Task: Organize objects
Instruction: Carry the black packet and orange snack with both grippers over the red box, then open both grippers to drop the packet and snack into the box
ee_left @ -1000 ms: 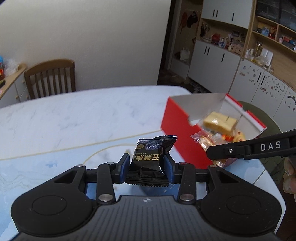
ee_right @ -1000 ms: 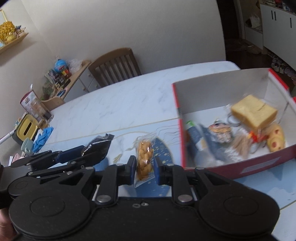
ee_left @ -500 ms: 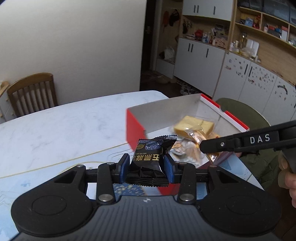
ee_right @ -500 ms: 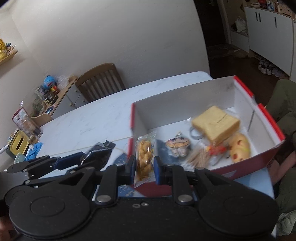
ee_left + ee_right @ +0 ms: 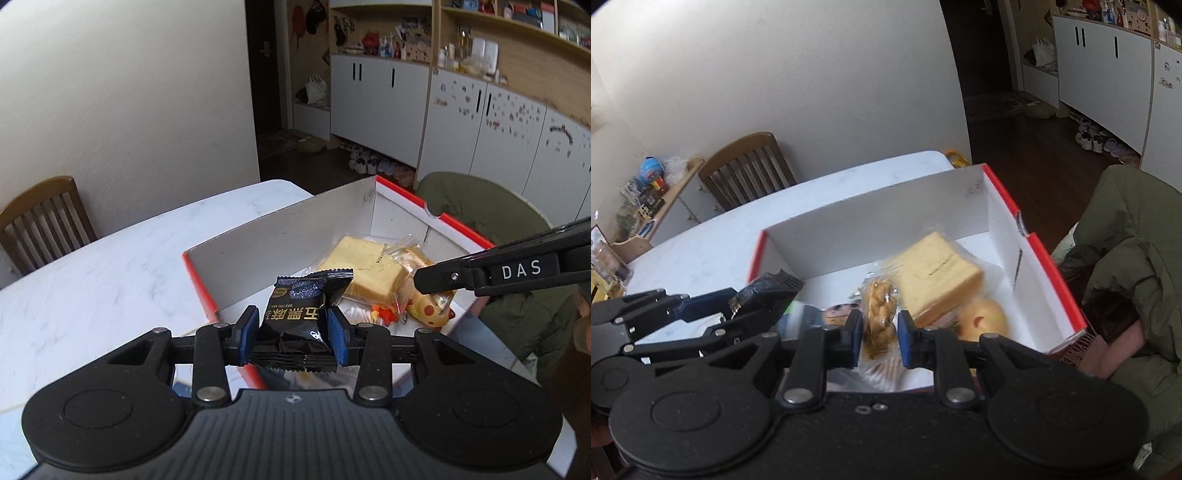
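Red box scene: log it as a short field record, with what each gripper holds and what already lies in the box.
left gripper: jaws shut on black snack packet, over the box
right gripper: jaws shut on clear-wrapped twisted pastry, over the box
container: red box, white inside, open top, on marble table
in box: wrapped sponge cake, yellow toy, small bits too blurred to name

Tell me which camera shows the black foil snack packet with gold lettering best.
The left wrist view: the black foil snack packet faces the lens, lettering visible, clamped in the left gripper. The right wrist view shows only its crimped edge, side-on and blurred.
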The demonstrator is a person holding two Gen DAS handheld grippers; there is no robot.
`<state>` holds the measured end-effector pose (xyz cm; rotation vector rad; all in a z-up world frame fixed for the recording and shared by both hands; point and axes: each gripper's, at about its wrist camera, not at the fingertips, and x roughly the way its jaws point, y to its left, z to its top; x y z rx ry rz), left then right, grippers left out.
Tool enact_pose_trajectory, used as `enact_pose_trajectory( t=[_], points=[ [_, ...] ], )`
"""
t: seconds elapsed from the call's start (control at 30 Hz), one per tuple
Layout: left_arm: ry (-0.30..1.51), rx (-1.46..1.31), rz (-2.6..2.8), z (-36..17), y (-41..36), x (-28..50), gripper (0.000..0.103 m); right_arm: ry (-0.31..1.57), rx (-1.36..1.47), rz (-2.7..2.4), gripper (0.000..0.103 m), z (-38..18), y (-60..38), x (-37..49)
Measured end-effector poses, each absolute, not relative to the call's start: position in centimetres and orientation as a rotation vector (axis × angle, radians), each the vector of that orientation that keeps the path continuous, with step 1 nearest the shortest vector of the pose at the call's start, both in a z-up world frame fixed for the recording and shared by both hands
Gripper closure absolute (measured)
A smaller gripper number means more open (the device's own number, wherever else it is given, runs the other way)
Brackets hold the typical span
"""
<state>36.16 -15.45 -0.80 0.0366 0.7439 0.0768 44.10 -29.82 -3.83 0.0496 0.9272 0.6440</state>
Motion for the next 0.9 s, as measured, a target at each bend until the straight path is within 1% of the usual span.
enact_pose_trajectory(
  t=[0.43, 0.6, 0.9],
  points=[
    [0.870, 0.088, 0.149, -4.2, -15.3, 43.0, 0.064, 1.008, -0.055, 0.741, 0.084, -6.9, -26.9, 45.8],
    [0.896, 0.081, 0.161, -4.9, -15.1, 44.8, 0.064, 1.030, -0.108, 0.759, 0.084, -8.0, -25.9, 45.8],
    [1.003, 0.096, 0.162, -6.8, -14.8, 47.6, 0.064, 1.061, -0.157, 0.759, 0.083, -9.1, -25.9, 45.7]
  ],
)
